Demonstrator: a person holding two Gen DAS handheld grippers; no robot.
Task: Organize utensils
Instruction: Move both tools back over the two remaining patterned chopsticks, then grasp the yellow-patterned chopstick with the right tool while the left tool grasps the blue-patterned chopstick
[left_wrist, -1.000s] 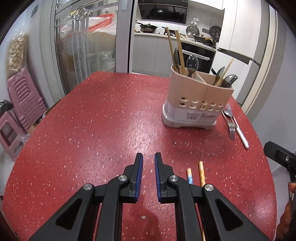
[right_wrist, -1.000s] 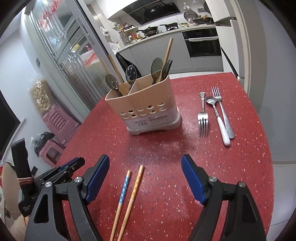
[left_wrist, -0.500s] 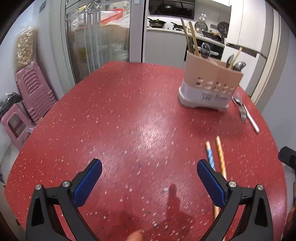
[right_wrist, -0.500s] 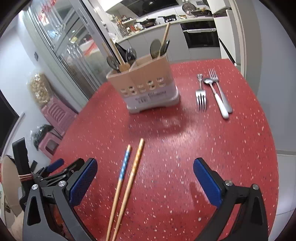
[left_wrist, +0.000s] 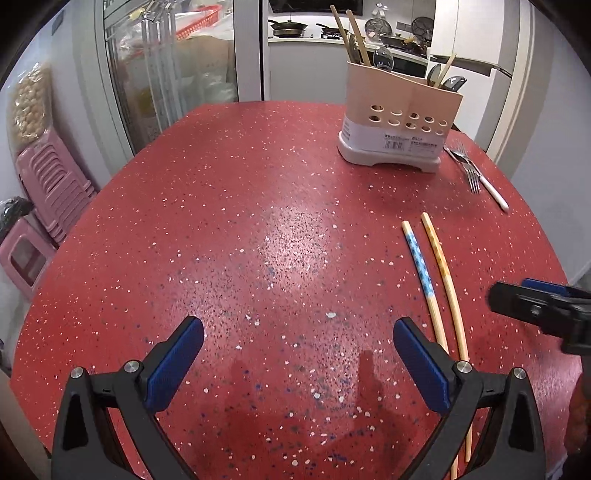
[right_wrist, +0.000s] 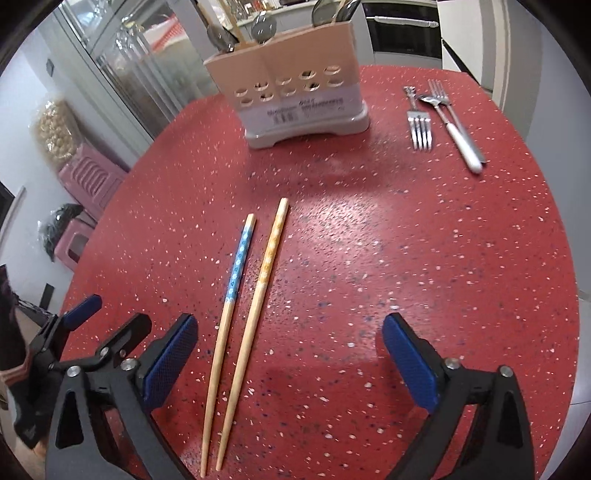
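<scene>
Two chopsticks lie side by side on the red table: a blue-patterned chopstick (right_wrist: 236, 273) (left_wrist: 419, 260) and an orange-patterned chopstick (right_wrist: 267, 258) (left_wrist: 437, 254). A beige utensil holder (right_wrist: 295, 96) (left_wrist: 399, 122) with spoons and chopsticks stands at the far side. Two forks (right_wrist: 419, 123) and a white-handled spoon (right_wrist: 460, 134) lie to its right; they also show in the left wrist view (left_wrist: 476, 173). My left gripper (left_wrist: 297, 358) is open and empty over the table's near middle. My right gripper (right_wrist: 286, 354) is open and empty, above the chopsticks' near ends.
The red speckled table (left_wrist: 240, 221) is rounded, with edges close on the left and right. Pink plastic stools (left_wrist: 48, 184) stand on the floor to the left. A glass cabinet (left_wrist: 166, 66) and kitchen counters are behind the table.
My left gripper opened wide from nearly shut and pulled back. My right gripper pulled back and tilted down, so the chopsticks now lie between its fingers in view.
</scene>
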